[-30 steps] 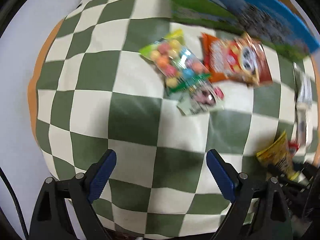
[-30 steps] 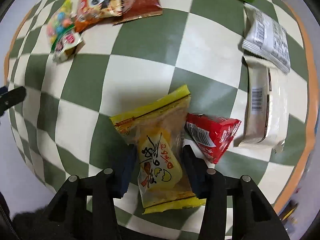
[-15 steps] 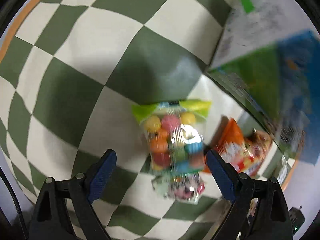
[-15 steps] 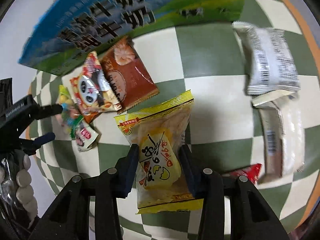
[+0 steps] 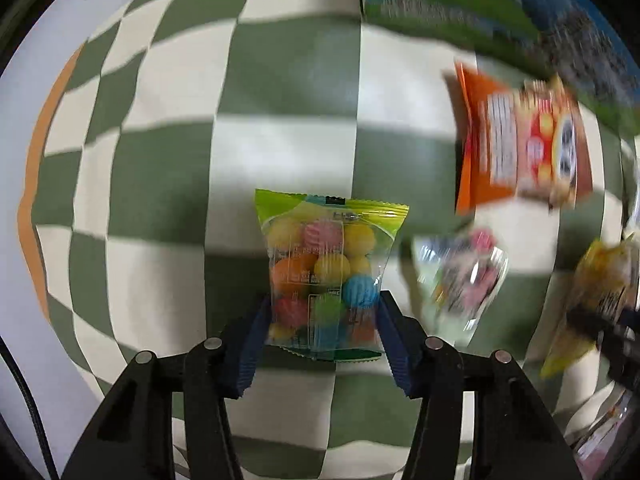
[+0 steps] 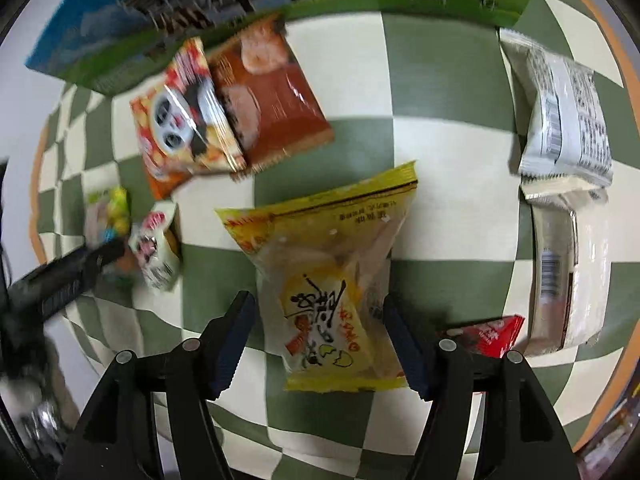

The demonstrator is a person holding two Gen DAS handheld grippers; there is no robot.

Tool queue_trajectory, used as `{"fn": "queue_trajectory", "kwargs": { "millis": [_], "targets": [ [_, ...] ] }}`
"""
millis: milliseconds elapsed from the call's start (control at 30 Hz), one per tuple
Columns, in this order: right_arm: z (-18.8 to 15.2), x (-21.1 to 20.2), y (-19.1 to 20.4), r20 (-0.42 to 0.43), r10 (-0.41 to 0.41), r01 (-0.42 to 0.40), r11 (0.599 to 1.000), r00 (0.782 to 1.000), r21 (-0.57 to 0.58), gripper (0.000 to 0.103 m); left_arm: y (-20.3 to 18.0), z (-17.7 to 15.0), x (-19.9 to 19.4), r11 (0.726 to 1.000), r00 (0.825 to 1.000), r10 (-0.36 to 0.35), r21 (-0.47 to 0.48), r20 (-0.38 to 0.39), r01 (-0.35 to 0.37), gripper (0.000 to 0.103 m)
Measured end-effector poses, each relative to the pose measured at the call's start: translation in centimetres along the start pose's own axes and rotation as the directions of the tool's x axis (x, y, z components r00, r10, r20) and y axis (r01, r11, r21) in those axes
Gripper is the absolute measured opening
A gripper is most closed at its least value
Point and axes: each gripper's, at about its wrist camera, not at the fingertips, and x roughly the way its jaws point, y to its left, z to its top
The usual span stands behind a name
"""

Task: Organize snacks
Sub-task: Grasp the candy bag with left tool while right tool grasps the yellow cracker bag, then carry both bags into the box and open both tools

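My left gripper (image 5: 320, 332) is shut on a clear bag of coloured candy balls (image 5: 326, 272) with a lime-green top, held over the checkered cloth. My right gripper (image 6: 320, 336) has its pads apart around a yellow snack packet (image 6: 332, 280); the right pad touches the packet, the left pad stands a little off it. The left gripper shows in the right wrist view (image 6: 80, 268) at the far left, with the candy bag (image 6: 112, 216) in it. The yellow packet shows blurred at the right edge of the left wrist view (image 5: 592, 292).
A green-and-white checkered cloth (image 6: 360, 80) covers the table. A blue-green box (image 6: 240, 8) stands at the back. Near it lie an orange panda packet (image 6: 180, 120), a brown packet (image 6: 272, 100) and a small clear candy packet (image 6: 156, 248). Two white packets (image 6: 564, 120) and a red packet (image 6: 492, 332) lie right.
My left gripper has closed on the candy-ball bag and lifted it. My right gripper's jaws have widened around the yellow packet, and it has moved closer to the panda and brown packets.
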Motion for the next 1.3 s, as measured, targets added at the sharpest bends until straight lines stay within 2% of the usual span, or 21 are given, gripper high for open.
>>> {"fn": "queue_trajectory", "kwargs": {
  "millis": [67, 233, 333, 467, 533, 567, 667, 733, 833, 967, 1067, 1167, 1300],
  "targets": [
    [-0.2, 0.6, 0.2, -0.003, -0.019, 0.019, 1.0, 1.0, -0.005, 0.051, 0.7, -0.5, 0.7, 0.999, 1.0, -0.022, -0.039, -0.009, 0.022, 0.055],
    [-0.6, 1.0, 0.9, -0.023, -0.009, 0.009, 1.0, 1.0, -0.017, 0.049, 3.6, 0.1, 2.2, 0.977, 0.992, -0.121, -0.178, -0.027, 0.114, 0.058],
    [-0.5, 1.2, 0.8, -0.031, 0.01, -0.01, 1.0, 0.999, 0.014, 0.051, 4.7, 1.0, 2.5, 0.966, 0.989, -0.147, -0.215, -0.014, 0.141, 0.059],
    [-0.1, 0.5, -0.7, -0.032, 0.011, -0.01, 0.999, 0.999, 0.032, 0.058, 5.4, 1.3, 2.3, 0.97, 0.991, -0.132, -0.204, 0.019, 0.133, 0.059],
    [-0.4, 0.8, -0.3, -0.029, 0.012, -0.011, 1.0, 0.999, 0.029, 0.058, 4.0, 1.9, 1.9, 0.972, 0.992, -0.121, -0.198, 0.032, 0.125, 0.051],
    [-0.3, 1.2, 0.0, -0.02, 0.012, -0.011, 1.0, 1.0, 0.024, 0.051, 3.4, 1.5, 1.6, 0.975, 0.993, -0.11, -0.19, 0.032, 0.114, 0.049],
    [-0.7, 0.7, 0.6, 0.011, 0.002, -0.002, 1.0, 1.0, 0.009, 0.045, 2.2, 1.1, 0.6, 0.98, 0.995, -0.092, -0.176, 0.044, 0.098, 0.048],
    [-0.8, 0.0, 0.5, 0.029, 0.015, -0.016, 1.0, 0.999, 0.011, 0.043, 2.1, 1.2, 0.1, 0.982, 0.996, -0.08, -0.17, 0.033, 0.085, 0.048],
    [-1.0, -1.1, 0.6, 0.036, 0.046, -0.047, 0.999, 0.998, 0.012, 0.042, 1.7, 0.3, -0.6, 0.977, 0.994, -0.103, -0.187, 0.028, 0.106, 0.048],
    [-0.7, -3.8, 1.0, 0.062, 0.096, -0.096, 0.995, 0.993, -0.014, 0.042, 1.3, -0.7, -3.5, 0.972, 0.989, -0.137, -0.184, 0.063, 0.147, 0.048],
    [-0.3, -6.3, 1.4, 0.083, 0.138, -0.136, 0.99, 0.987, -0.036, 0.041, 0.8, 0.0, -6.9, 0.966, 0.976, -0.191, -0.154, 0.101, 0.205, 0.048],
    [0.8, -9.7, 1.6, 0.12, 0.175, -0.168, 0.984, 0.977, -0.063, 0.041, -0.1, 1.8, -11.5, 0.952, 0.952, -0.259, -0.121, 0.163, 0.28, 0.048],
    [3.5, -14.7, 1.4, 0.182, 0.211, -0.199, 0.977, 0.96, -0.082, 0.041, -1.4, 6.7, -16.2, 0.937, 0.923, -0.323, -0.07, 0.207, 0.343, 0.048]
  ]
}}
